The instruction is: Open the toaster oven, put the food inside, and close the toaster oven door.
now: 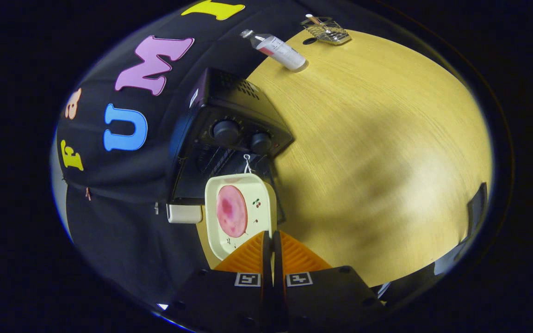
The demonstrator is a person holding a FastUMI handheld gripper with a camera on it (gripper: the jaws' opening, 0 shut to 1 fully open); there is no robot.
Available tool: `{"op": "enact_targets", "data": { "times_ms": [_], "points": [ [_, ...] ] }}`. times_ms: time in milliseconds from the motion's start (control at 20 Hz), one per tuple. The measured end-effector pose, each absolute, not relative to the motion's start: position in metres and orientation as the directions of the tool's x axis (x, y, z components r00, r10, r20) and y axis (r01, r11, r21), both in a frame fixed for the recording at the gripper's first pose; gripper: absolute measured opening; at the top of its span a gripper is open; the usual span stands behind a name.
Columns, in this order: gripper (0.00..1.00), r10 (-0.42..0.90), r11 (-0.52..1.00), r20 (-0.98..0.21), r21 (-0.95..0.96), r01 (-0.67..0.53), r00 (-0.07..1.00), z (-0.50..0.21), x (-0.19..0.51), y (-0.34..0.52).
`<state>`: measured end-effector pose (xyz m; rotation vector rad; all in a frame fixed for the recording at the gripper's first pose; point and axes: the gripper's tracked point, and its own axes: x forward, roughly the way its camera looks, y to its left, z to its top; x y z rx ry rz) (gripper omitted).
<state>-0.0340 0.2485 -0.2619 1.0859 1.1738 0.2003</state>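
Note:
My gripper [272,237] is shut on the near rim of a cream square plate [259,217], both fingers pressing the edge. A round pink slice of meat [232,211] lies on the plate. Just beyond the plate stands the black toaster oven [229,115], with two round knobs [226,132] on its front. Its door [279,203] looks dropped open under the plate, and a cream handle [184,213] shows at the door's outer edge. The plate hovers over the door, its far edge at the dark oven opening [211,162]. A small white loop [247,163] hangs by the opening.
The oven sits on a light wooden table [387,162] against the black cloth wall. Beyond the oven a white bottle [280,50] stands on the table, and a small wire basket [326,30] sits farther back. A dark object [477,203] sits at the table's far side.

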Motion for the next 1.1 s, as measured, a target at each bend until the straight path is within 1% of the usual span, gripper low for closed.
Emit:
{"op": "enact_targets", "data": {
  "times_ms": [350,550,850,1100],
  "points": [
    [0.06,0.510,0.417,-0.689,0.722,0.553,0.516,-0.270,0.011,0.293],
    [0.06,0.441,0.318,-0.701,0.706,0.633,0.560,-0.268,0.042,0.313],
    [0.06,0.378,0.190,-0.707,0.691,0.697,0.598,-0.265,0.075,0.363],
    [0.06,0.294,0.139,-0.739,0.661,0.737,0.607,-0.277,0.088,0.388]
  ]
}}
